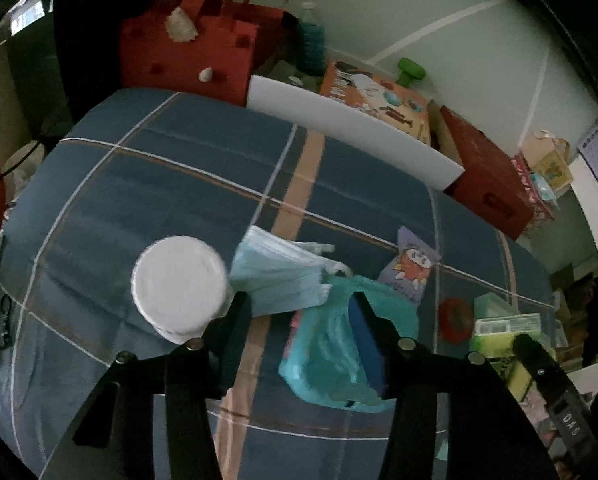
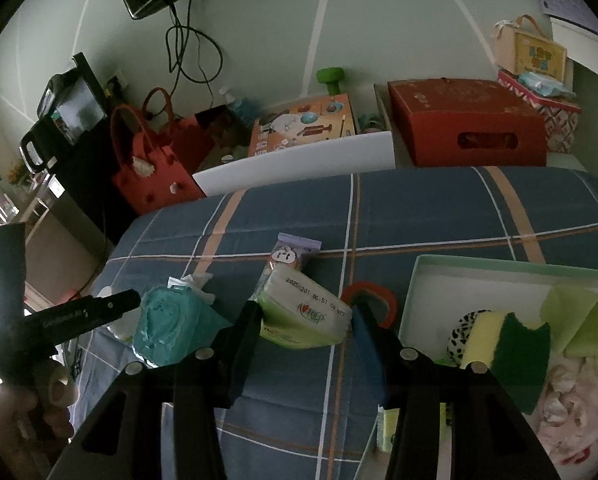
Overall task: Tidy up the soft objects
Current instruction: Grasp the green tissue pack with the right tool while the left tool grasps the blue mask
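On the blue plaid bed cover (image 1: pixel 159 184) lie a white tissue roll (image 1: pixel 179 284), a stack of blue face masks (image 1: pixel 283 276), a teal wipes pack (image 1: pixel 331 348) and a purple snack packet (image 1: pixel 413 264). My left gripper (image 1: pixel 299 312) is open above the masks and the teal pack, holding nothing. My right gripper (image 2: pixel 305 320) is shut on a green-and-white tissue pack (image 2: pixel 305 316), held above the cover. To its right a pale green box (image 2: pixel 423 276) holds a yellow-green sponge (image 2: pixel 507 348), a green cloth (image 2: pixel 579 316) and a pink soft item (image 2: pixel 571 412).
A red tape ring (image 2: pixel 369 292) lies beside the box. Behind the bed stand a red felt bag (image 2: pixel 155 168), a white bin (image 2: pixel 299 160) with an orange box, and a red box (image 2: pixel 467 124). The left gripper's body (image 2: pixel 79 312) shows at left.
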Demonstrator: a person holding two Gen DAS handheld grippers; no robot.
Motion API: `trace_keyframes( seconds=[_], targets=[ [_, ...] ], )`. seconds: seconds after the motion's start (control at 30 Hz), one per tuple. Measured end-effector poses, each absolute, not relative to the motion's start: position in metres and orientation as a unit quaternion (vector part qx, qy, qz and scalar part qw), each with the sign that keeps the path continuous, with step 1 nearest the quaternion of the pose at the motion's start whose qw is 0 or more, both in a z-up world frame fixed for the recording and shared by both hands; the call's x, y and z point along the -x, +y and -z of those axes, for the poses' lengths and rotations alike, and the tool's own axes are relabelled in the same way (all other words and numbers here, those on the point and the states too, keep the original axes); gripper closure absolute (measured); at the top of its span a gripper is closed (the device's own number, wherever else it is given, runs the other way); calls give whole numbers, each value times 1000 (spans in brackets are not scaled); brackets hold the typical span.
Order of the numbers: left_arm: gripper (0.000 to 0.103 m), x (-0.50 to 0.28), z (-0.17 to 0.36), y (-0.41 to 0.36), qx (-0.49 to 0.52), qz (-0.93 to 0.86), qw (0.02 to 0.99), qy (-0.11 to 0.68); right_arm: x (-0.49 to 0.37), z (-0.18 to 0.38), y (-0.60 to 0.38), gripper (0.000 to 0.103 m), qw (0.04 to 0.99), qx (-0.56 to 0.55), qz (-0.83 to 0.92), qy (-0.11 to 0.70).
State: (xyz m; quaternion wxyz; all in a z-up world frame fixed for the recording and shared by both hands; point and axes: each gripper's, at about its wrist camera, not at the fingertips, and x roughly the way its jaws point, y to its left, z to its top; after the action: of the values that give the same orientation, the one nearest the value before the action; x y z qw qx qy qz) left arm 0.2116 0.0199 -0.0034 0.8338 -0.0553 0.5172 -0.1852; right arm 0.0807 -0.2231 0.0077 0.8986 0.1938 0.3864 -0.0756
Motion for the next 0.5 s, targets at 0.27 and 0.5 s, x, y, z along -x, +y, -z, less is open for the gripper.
trace_keyframes(
  seconds=[0.27,0.5],
  targets=[
    [76,-221,14,18,75,186,830,520,-80,-9,-225,53,900,-192,79,384],
    [97,-222,17,21,102,197,829,513,-79,-10,-225,53,899,-193,81,384]
  ],
)
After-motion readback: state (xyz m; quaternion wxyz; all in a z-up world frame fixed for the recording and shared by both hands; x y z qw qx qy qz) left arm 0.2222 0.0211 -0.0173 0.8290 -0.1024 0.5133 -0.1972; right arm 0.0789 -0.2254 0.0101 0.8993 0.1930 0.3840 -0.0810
